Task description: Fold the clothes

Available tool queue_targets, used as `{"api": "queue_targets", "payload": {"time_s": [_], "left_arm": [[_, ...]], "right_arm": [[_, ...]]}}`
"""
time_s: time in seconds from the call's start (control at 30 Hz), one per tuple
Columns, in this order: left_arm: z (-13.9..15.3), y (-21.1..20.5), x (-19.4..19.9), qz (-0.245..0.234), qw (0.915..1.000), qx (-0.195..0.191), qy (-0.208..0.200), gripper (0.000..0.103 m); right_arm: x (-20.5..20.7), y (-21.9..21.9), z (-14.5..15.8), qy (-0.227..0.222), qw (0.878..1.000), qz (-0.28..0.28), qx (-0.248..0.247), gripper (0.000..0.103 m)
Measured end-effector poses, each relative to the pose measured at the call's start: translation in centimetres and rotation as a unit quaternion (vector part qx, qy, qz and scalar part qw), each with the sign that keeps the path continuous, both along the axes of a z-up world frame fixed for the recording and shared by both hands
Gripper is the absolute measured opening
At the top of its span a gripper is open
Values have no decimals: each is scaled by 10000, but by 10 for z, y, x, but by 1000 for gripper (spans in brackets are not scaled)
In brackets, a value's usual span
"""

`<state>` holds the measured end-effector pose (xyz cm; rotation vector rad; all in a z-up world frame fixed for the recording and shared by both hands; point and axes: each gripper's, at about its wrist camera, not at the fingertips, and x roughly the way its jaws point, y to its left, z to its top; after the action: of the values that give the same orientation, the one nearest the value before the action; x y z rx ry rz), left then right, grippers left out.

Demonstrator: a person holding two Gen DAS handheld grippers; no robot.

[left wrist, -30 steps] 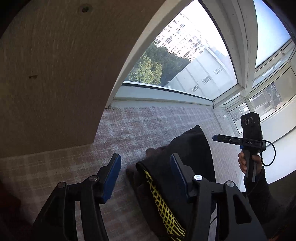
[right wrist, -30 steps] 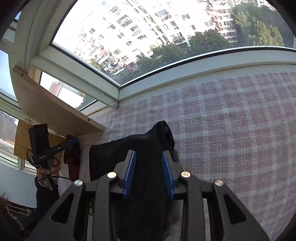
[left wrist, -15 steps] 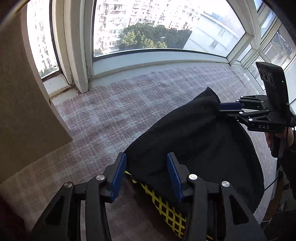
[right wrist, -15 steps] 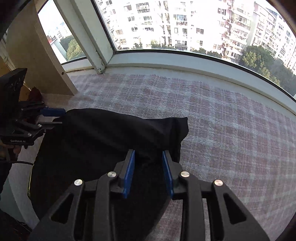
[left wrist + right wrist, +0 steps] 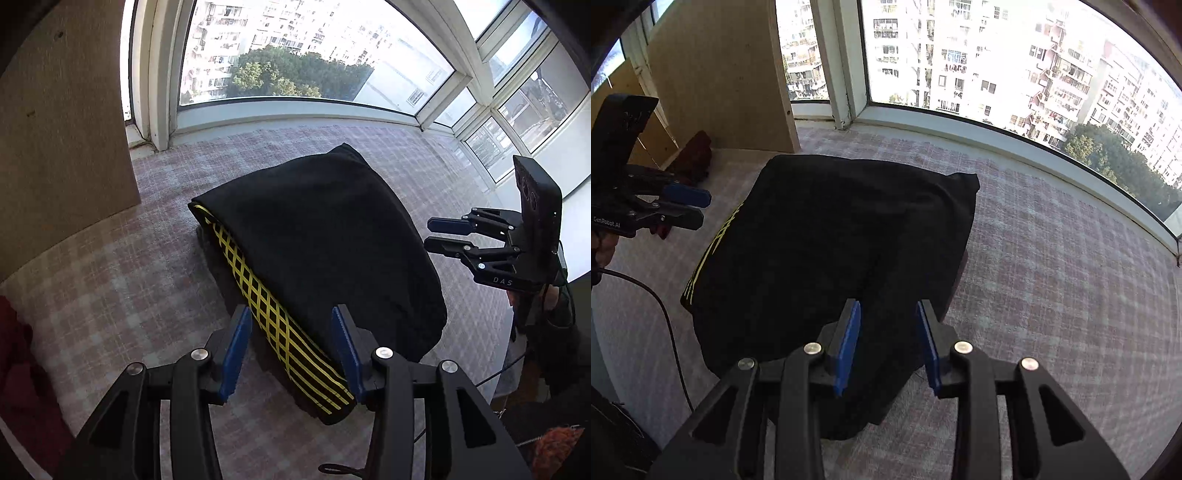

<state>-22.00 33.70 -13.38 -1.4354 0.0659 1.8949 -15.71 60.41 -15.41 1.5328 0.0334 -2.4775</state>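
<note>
A black garment (image 5: 325, 236) with a yellow grid band (image 5: 273, 314) lies folded on the checked cloth (image 5: 110, 295). My left gripper (image 5: 291, 347) is open, its blue fingers astride the near end of the yellow band without pinching it. In the right wrist view the garment (image 5: 831, 236) shows as a dark mound, and my right gripper (image 5: 888, 339) hovers open over its near edge. Each gripper also shows in the other's view, off the cloth: the right gripper (image 5: 428, 233) past the garment's right side and the left gripper (image 5: 705, 210) past its left side.
A wooden panel (image 5: 55, 147) stands at the left. A dark red garment (image 5: 694, 155) lies at its foot. The window sill (image 5: 295, 110) bounds the far side of the checked surface. A cable (image 5: 665, 314) trails from the left gripper's handle.
The garment, lifted and bunched a second ago, now lies laid over flat. Both grippers have come off its edges and drawn back toward its near end.
</note>
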Motion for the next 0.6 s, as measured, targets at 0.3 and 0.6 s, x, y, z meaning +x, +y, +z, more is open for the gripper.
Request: {"api": "queue_targets", "payload": {"time_s": [0.3,0.6], "left_arm": [[-6,34,30,-235,9991,-339,42,43],[-24,31,-2,24,9986,-253,-459,43]], "right_arm": [[36,19,-13,-442,9951,-714,-518,32],[28,12,-13,-431,9930,-668,-875,32]]}}
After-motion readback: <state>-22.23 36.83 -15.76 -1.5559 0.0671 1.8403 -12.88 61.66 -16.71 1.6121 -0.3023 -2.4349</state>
